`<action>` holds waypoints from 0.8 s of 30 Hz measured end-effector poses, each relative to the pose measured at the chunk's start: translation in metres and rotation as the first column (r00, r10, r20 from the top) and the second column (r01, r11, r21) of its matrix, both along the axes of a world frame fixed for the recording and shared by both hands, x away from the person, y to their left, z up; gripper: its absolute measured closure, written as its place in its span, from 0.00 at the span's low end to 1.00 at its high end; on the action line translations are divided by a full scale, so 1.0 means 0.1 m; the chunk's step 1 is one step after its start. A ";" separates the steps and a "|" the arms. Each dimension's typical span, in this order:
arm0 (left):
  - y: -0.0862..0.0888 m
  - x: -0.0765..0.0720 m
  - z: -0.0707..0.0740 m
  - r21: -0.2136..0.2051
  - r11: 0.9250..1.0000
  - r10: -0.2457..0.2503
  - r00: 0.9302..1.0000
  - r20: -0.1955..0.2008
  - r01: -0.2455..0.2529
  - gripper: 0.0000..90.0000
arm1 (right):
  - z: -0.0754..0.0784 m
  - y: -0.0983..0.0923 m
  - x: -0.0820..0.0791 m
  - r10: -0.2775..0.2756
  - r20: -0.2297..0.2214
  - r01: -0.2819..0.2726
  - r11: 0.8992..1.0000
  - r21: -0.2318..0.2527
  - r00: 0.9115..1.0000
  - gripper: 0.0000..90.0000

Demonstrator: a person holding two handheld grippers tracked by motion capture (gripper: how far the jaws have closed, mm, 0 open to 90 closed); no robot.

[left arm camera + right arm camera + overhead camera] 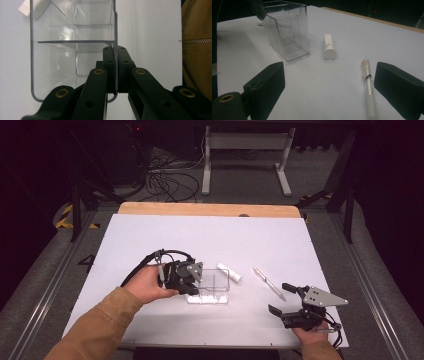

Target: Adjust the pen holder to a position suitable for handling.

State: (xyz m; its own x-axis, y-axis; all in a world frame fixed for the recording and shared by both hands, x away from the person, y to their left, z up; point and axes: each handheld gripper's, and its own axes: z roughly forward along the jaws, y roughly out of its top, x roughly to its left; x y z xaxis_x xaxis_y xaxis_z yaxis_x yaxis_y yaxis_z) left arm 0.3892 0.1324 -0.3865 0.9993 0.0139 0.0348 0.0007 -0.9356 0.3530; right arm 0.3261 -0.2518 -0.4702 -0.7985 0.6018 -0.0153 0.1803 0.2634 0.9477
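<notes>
A clear plastic box (pixel 216 285) with an inner divider stands upright on the white table sheet (pixel 210 240), open at the top. My left gripper (pixel 196 281) is shut on its near side wall. In the left gripper view the jaws pinch that thin wall of the box (pixel 72 45) at the gripper (pixel 115 51). A white tube (pixel 229 272) lies just right of the box, and a clear pen (pixel 269 283) lies farther right. My right gripper (pixel 281 298) rests open near the front right. Its pads (pixel 272 80) stand wide apart, with the pen (pixel 368 85) lying beside the right one.
The wooden table edge (pixel 210 209) runs along the far side. In the right gripper view the box (pixel 287 32) and the tube (pixel 329 46) lie ahead. A tan sleeve (pixel 197 50) shows at the right of the left gripper view.
</notes>
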 end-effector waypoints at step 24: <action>0.53 -0.41 0.21 -0.448 0.868 0.295 0.948 0.119 -0.213 0.28 | 0.08 0.03 -0.04 -0.008 0.020 0.008 1.000 0.006 1.000 0.08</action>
State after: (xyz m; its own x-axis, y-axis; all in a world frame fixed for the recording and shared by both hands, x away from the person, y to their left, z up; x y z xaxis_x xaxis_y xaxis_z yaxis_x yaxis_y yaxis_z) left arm 0.3483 0.1858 -0.3657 0.9363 0.3204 0.1438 0.1170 -0.6709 0.7323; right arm 0.3219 -0.2493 -0.4624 -0.7932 0.6083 -0.0276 0.1634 0.2563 0.9527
